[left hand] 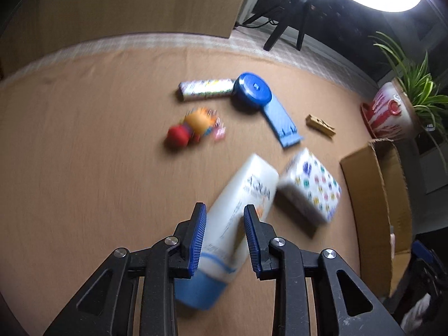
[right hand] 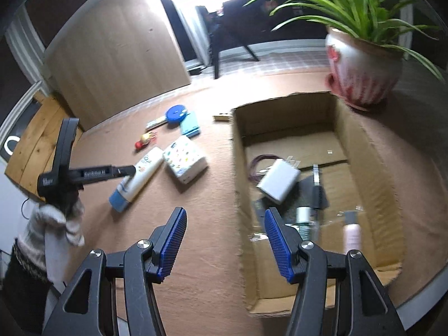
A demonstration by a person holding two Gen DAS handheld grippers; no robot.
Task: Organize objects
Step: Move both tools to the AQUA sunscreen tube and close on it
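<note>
The brown cloth-covered surface (right hand: 196,252) carries everything. Largest on it is the open cardboard box (right hand: 361,151), standing in front of the potted spider plant (right hand: 361,67); inside lie a white charger block (right hand: 277,182), a coiled cable (right hand: 259,165), a pink-capped bottle (right hand: 351,232) and a few smaller pieces too blurred to name.

Next in size is the white lotion tube with a blue cap (left hand: 238,210), lying flat on the surface well left of the box, its tail end just beside a patterned tissue pack (left hand: 310,184). The left tongs (left hand: 224,238) straddle the tube near its cap end, jaws parted on either side; whether the pads touch it yet I cannot tell through the motion blur. The right tongs (right hand: 224,240) hover wide open and empty over the box's near-left wall.

The tube looks light, smooth-skinned and squeezable, so it would likely slip or bulge under a hard pinch; the firmer shoulder by the cap seems the safer hold.

Farther off lie a blue folding stand (left hand: 260,100), a printed stick pack (left hand: 207,89), a small toy figure (left hand: 193,128) and a wooden clothespin (left hand: 320,125).
</note>
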